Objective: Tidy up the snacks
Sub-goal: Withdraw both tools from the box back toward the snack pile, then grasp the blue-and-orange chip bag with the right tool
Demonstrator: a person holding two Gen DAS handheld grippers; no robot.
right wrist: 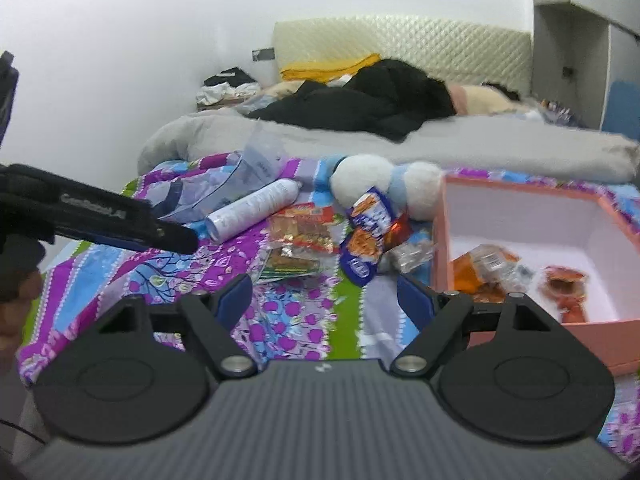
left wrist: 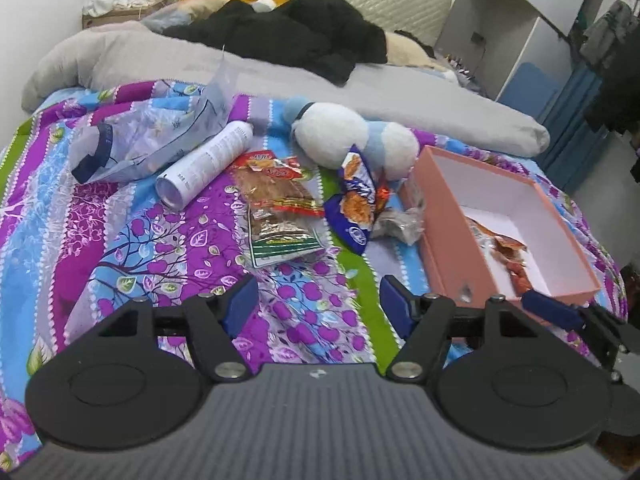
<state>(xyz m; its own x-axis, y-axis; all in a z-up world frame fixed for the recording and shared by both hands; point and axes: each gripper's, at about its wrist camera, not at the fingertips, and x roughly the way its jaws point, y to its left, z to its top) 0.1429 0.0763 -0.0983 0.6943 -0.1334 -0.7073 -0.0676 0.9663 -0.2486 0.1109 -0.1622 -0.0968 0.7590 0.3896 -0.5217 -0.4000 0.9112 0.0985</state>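
Snack packets lie on a purple flowered bedspread (left wrist: 168, 240): a red-topped packet (left wrist: 276, 188), a green-edged packet (left wrist: 280, 236) under it, a blue chips bag (left wrist: 356, 200) and a clear wrapper (left wrist: 400, 224). An open pink box (left wrist: 508, 232) at the right holds orange packets (left wrist: 508, 252). My left gripper (left wrist: 320, 304) is open and empty, hovering short of the packets. My right gripper (right wrist: 324, 300) is open and empty, just left of the pink box (right wrist: 536, 208), before the blue bag (right wrist: 368, 236). The left gripper also shows at the left of the right wrist view (right wrist: 176, 240).
A white spray can (left wrist: 208, 164) and a clear plastic pouch (left wrist: 152, 140) lie left of the snacks. A white-and-blue plush toy (left wrist: 352, 136) sits behind them. A grey duvet (left wrist: 280, 80) and black clothes (left wrist: 288, 36) fill the far bed. White shelves (left wrist: 504, 40) stand at the right.
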